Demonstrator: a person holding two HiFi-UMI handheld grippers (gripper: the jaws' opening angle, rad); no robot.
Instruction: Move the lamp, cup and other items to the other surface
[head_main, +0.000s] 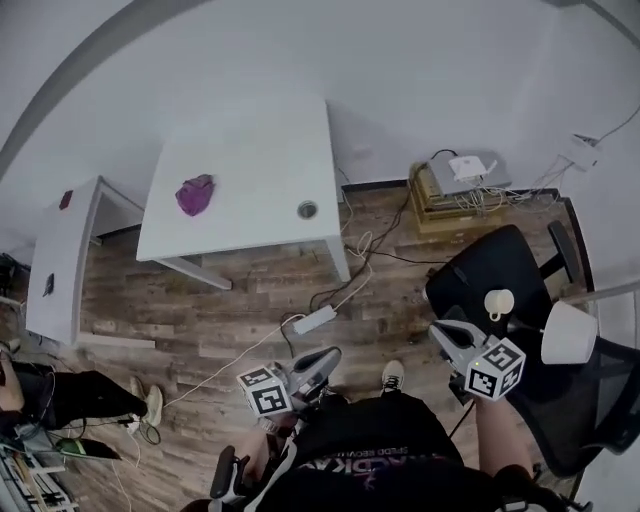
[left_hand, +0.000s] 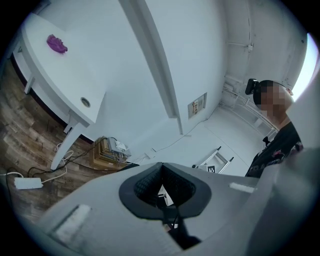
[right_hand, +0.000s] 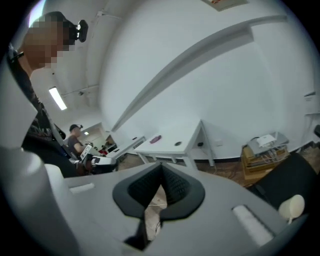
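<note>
A cream cup (head_main: 498, 302) and a white lamp (head_main: 568, 332) rest on the black office chair (head_main: 500, 262) at the right. The cup (right_hand: 292, 206) also shows low at the right of the right gripper view. My right gripper (head_main: 440, 330) hangs just left of the cup, shut with nothing between its jaws. My left gripper (head_main: 325, 358) is held over the floor near my body, its pads meeting at the tip, and it holds nothing. A white table (head_main: 250, 150) stands farther off with a purple item (head_main: 195, 194) on it. The purple item (left_hand: 57, 43) also shows in the left gripper view.
A white power strip (head_main: 315, 320) and cables lie on the wood floor between me and the table. A stack of boxes with a router (head_main: 455, 180) stands by the wall. A narrow white side table (head_main: 60, 255) is at the left, with a seated person's legs (head_main: 70, 395) near it.
</note>
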